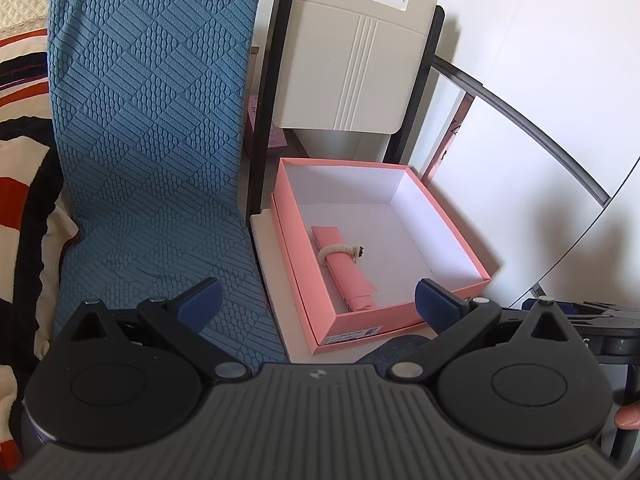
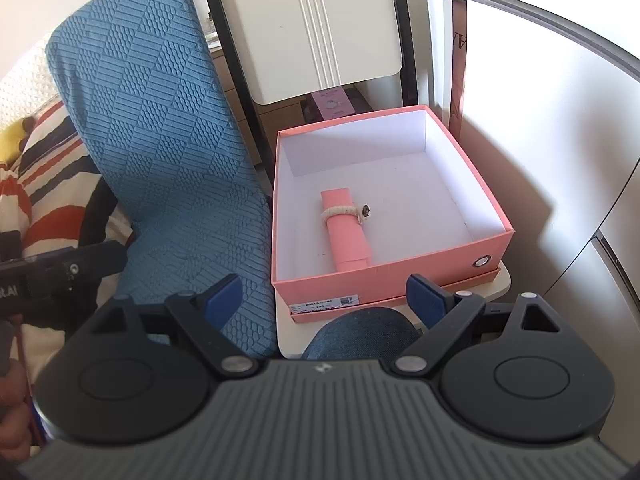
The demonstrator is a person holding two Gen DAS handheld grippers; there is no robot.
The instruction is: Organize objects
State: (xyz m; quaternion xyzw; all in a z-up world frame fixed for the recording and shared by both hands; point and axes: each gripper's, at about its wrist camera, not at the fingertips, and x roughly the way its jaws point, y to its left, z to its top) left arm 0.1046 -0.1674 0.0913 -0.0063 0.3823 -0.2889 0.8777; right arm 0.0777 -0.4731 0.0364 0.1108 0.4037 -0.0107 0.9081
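An open pink box (image 1: pixel 448 228) (image 2: pixel 492 208) with a white inside stands on a pale chair seat. In it lies a rolled pink pouch (image 1: pixel 346 270) (image 2: pixel 348 232) tied with a cream cord. My left gripper (image 1: pixel 316 300) is open and empty, held in front of the box's near edge. My right gripper (image 2: pixel 328 294) is open and empty, just before the box's near wall. The left gripper also shows at the left edge of the right wrist view (image 2: pixel 60 268).
A blue textured cushion (image 1: pixel 152 140) (image 2: pixel 160 140) stands left of the box. A white folding chair back (image 1: pixel 352 60) (image 2: pixel 320 28) rises behind it. Striped bedding (image 1: pixel 24 184) lies far left. White cabinet panels (image 1: pixel 520 184) stand right. A denim-clad knee (image 2: pixel 360 332) sits below the box.
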